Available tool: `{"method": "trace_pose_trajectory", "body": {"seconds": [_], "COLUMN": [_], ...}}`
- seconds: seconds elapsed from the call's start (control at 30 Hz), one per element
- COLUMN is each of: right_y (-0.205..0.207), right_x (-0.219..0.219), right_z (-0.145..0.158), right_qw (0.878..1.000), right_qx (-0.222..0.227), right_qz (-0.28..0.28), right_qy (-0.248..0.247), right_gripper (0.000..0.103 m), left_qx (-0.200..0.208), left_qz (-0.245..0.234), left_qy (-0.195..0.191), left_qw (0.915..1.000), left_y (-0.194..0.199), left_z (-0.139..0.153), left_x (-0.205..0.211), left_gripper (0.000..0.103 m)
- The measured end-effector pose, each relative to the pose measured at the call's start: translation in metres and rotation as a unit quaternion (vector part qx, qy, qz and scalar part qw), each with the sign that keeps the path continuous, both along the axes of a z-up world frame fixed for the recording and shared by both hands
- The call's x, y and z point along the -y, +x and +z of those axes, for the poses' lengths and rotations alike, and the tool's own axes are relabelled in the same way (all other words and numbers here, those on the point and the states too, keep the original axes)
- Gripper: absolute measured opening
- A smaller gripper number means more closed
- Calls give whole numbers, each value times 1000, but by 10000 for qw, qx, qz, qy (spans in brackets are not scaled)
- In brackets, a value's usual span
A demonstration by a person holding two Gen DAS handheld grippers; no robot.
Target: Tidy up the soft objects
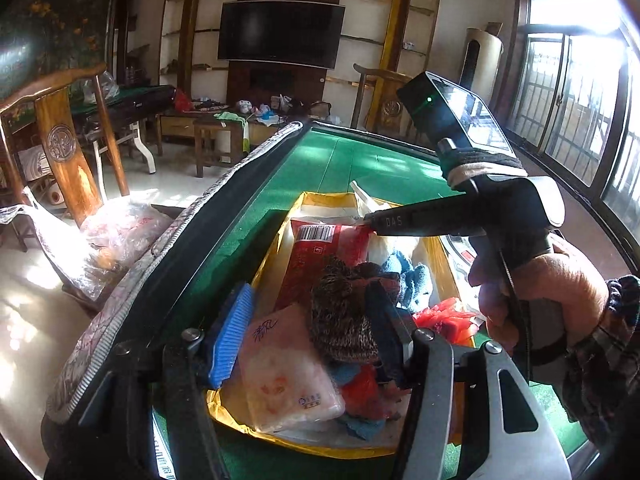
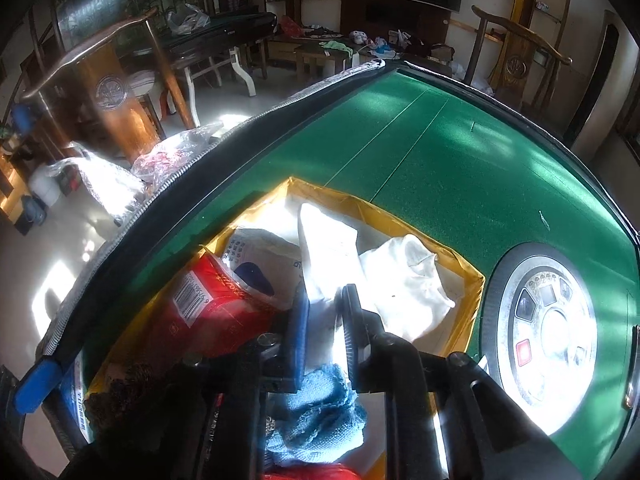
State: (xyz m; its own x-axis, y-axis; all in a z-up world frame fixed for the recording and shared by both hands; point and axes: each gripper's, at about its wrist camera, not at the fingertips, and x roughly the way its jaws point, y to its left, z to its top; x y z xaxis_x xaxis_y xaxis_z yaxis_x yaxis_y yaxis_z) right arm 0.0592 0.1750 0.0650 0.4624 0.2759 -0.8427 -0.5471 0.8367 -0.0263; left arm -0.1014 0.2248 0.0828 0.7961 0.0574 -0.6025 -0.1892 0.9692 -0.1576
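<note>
White cloth (image 2: pixel 320 248) sits in yellow box (image 2: pixel 468 276) on green table (image 2: pixel 460 152), far end, running long toward 12 o'clock from right gripper (image 2: pixel 324 316). Jaws nearly shut around its near end; cannot tell if actually pinched. Left gripper (image 1: pixel 308 344) gaping wide over brown knit hat (image 1: pixel 344 308), holding nothing. Right is nearer the cloth, so lifting it looks like right's job.

"DAS" on right claw (image 1: pixel 394 222) finger; barcode on red pack (image 1: pixel 320 256).
</note>
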Motion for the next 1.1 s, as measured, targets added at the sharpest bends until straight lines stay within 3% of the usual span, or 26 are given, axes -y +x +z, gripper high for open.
{"method": "trace_pose_trajectory", "body": {"seconds": [0.4,0.53,0.77,0.87,0.97,1.1], "right_y": [-8,-15,-55,-72,-78,-82], "right_x": [7,27,88,119,148,178], "right_z": [12,24,38,39,35,31], "right_qw": [10000,9984,9939,9911,9871,9817], "right_qx": [49,-62,201,340,285,270], "right_qz": [52,4,-109,-281,-490,-668], "right_qy": [50,564,1079,1254,1500,1760], "right_gripper": [20,38,38,39,39,39], "left_qx": [-125,-322,-456,-741,-1078,-1028], "left_qz": [322,285,481,536,100,-374], "left_qy": [-169,-146,254,466,555,1164], "left_qw": [9993,9990,9975,9947,9926,9872], "left_y": [-10,-6,23,50,63,58], "left_z": [-7,-14,-9,-19,-32,-32], "left_x": [-25,-28,-35,-35,-16,22], "left_gripper": [57,57,57,57,57,57]}}
